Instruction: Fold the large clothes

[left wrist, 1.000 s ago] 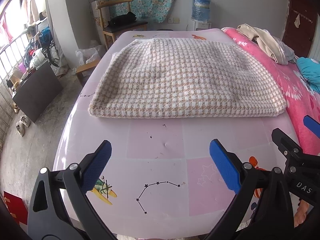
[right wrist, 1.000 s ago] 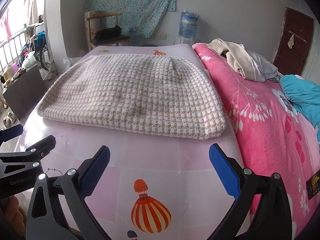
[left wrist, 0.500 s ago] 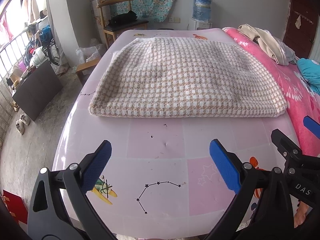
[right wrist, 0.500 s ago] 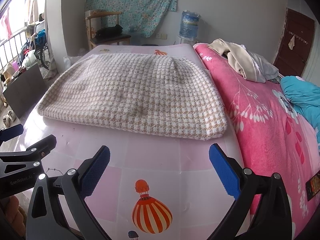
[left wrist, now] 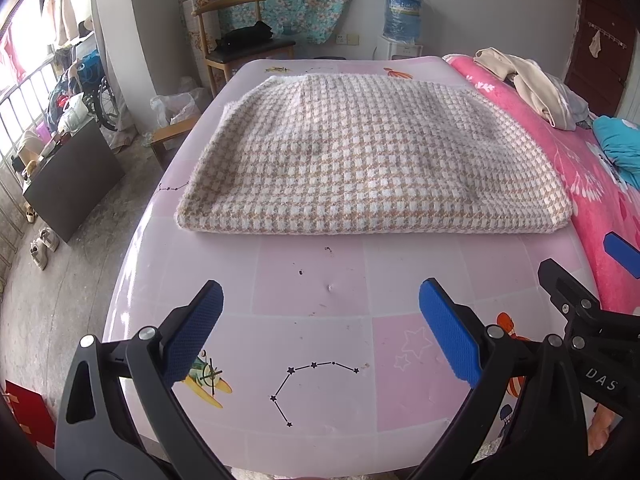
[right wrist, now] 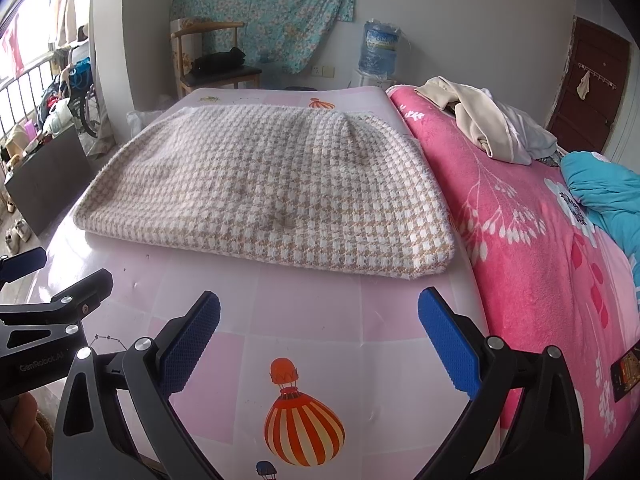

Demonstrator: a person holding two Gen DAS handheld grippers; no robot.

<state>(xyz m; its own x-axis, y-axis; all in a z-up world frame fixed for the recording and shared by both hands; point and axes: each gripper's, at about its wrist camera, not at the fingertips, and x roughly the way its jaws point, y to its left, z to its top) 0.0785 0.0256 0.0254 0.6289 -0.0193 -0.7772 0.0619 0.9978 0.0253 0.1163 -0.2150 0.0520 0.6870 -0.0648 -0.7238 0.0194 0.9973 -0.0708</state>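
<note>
- Sweater lies folded across mid-frame on our pink mat.
- Our left gripper and right gripper gape wide, holding nothing.

Both wrist views: bright, even daylight entering from the window at far left, which is overexposed. Shadows soft and faint. Mild sheen on the pink mat. Strong fisheye curvature with dark vignetted corners; focus sharp throughout, no motion blur.

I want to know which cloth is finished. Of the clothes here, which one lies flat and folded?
The houndstooth garment, folded flat on the pink mat. The beige clothes and the blue cloth lie crumpled.
</note>
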